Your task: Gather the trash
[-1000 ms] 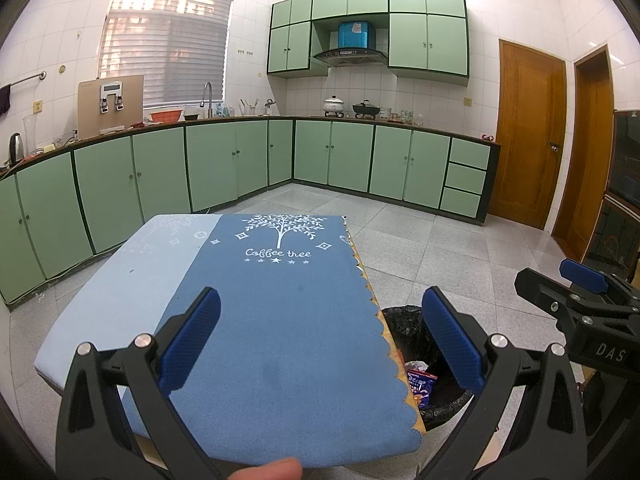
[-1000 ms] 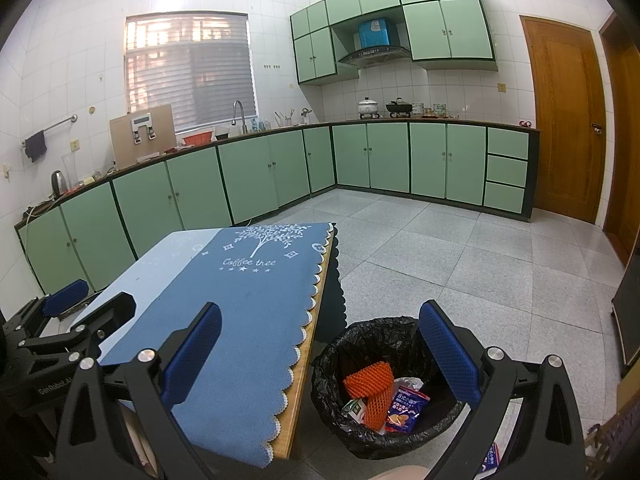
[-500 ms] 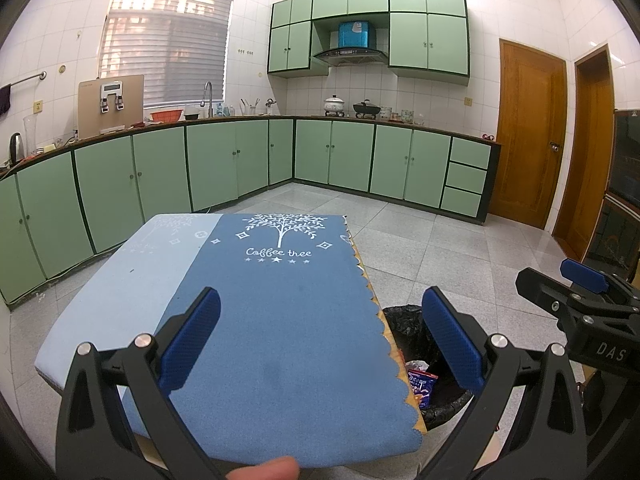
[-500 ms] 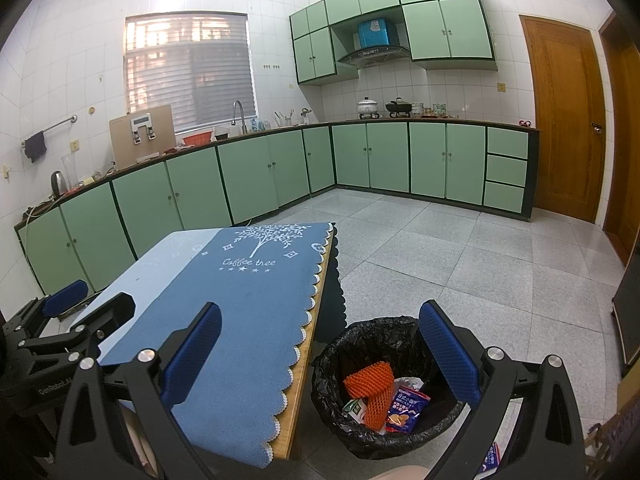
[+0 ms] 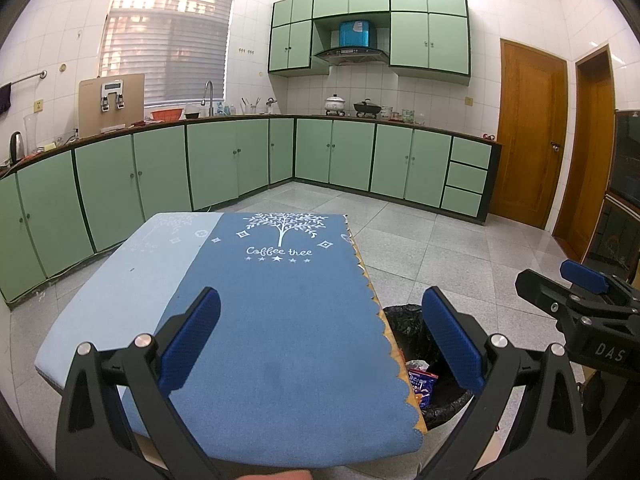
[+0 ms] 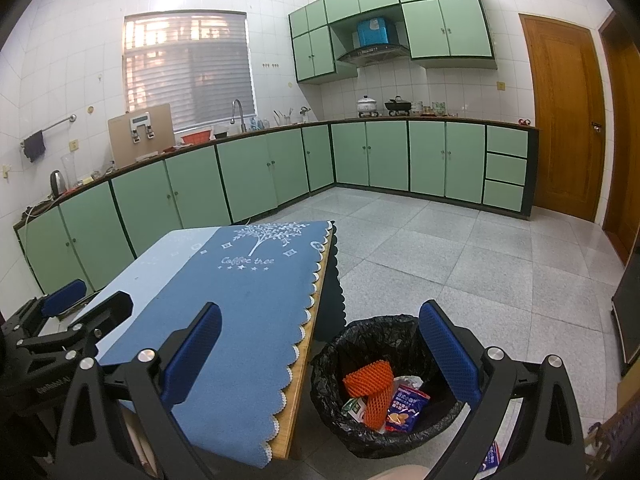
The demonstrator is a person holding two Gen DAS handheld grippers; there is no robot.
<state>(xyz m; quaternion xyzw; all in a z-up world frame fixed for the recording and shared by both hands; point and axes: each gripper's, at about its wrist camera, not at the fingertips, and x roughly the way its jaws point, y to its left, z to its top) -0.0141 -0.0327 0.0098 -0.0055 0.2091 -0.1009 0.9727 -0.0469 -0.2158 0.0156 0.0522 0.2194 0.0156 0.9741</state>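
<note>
A black-lined trash bin [image 6: 360,344] stands on the floor at the table's right side; it also shows in the left wrist view [image 5: 404,320]. Inside lie an orange foam net [image 6: 370,380], a blue snack packet [image 6: 408,404] and a small green wrapper [image 6: 355,407]. My right gripper [image 6: 320,352] is open and empty, held above the bin and table edge. My left gripper [image 5: 320,340] is open and empty over the blue tablecloth [image 5: 280,312]. Each gripper shows at the edge of the other's view.
The table [image 6: 304,344] carries a blue "Coffee tree" cloth with nothing on it. Green cabinets [image 5: 224,160] line the left and far walls. Wooden doors [image 5: 528,132] stand at the right. Another packet [image 6: 490,458] lies on the floor beside the bin.
</note>
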